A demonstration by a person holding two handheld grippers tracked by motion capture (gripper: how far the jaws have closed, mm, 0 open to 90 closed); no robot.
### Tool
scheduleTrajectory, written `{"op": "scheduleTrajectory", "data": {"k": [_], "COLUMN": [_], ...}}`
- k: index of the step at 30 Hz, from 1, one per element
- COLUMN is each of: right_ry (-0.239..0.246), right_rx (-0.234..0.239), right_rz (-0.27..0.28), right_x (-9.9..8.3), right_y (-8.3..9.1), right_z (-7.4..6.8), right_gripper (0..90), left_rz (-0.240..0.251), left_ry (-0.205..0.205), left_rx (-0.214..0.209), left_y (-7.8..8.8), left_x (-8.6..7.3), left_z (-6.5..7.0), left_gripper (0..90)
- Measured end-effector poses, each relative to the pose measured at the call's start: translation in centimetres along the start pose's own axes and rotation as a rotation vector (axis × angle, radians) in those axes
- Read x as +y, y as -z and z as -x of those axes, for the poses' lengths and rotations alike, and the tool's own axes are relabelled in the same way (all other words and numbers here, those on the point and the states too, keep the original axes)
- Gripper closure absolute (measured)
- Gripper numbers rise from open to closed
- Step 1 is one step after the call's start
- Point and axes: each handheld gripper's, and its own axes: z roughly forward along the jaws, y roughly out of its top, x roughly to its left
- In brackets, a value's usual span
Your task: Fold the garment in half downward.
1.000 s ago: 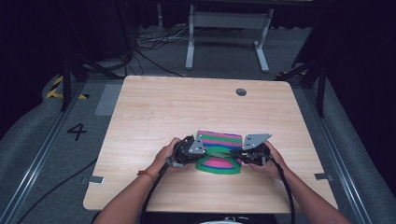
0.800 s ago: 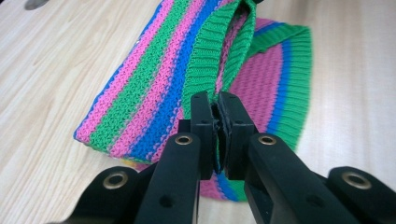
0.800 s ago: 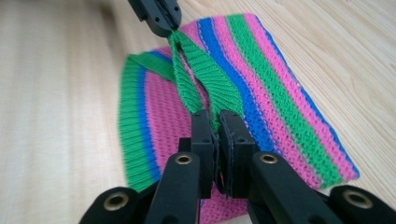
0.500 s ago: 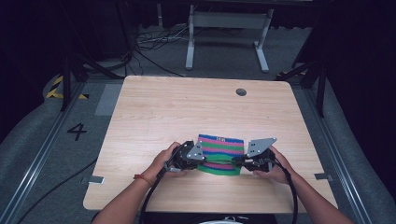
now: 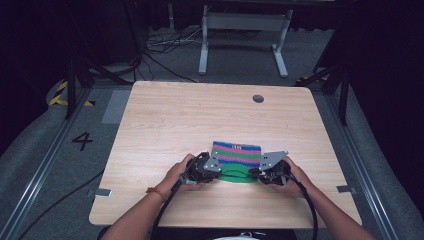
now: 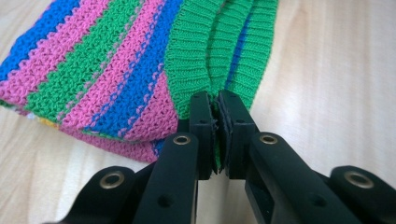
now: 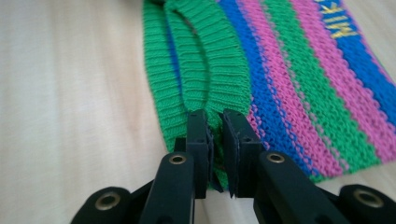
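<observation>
The striped knit cloth (image 5: 236,155) now lies flatter and nearer the table's (image 5: 165,120) front edge than before. The left gripper (image 6: 217,112) and right gripper (image 7: 215,128) each pinch its green ribbed hem (image 6: 194,56), 1 per end.

The striped knit cloth (image 6: 107,70) is coarse, ribbed yarn, matt (the green ribbed hem (image 7: 196,70) finer). The table (image 5: 200,120) is pale, smooth wood grain. Left tongs (image 6: 218,135) are matt black plastic with brass-coloured rivets.
</observation>
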Motion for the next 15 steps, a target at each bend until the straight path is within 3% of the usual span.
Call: {"op": "scheduleTrajectory", "data": {"k": [4, 9, 13, 15], "right_ry": [-0.029, -0.077, -0.092, -0.081], "right_rx": [-0.046, -0.047, -0.038, -0.042], "right_rz": [0.021, 0.058, 0.069, 0.061], "right_x": [-0.2, -0.4, -0.5, -0.4], "right_y": [-0.4, -0.8, -0.7, -0.6], "right_z": [1.1, 1.9, 2.0, 1.8], "right_gripper": [81.9, 82.0, 81.1, 80.6], "left_rz": [0.006, 0.036, 0.008, -0.008], "left_ry": [0.016, 0.071, 0.029, 0.011], "left_rx": [0.037, 0.002, 0.031, 0.021], "left_y": [-0.4, -0.5, -0.4, -0.1], "left_x": [0.1, -0.3, 0.1, 0.3], "left_z": [-0.7, -1.9, -1.5, -1.3], "left_gripper": [84.7, 84.4, 83.5, 80.1]}}
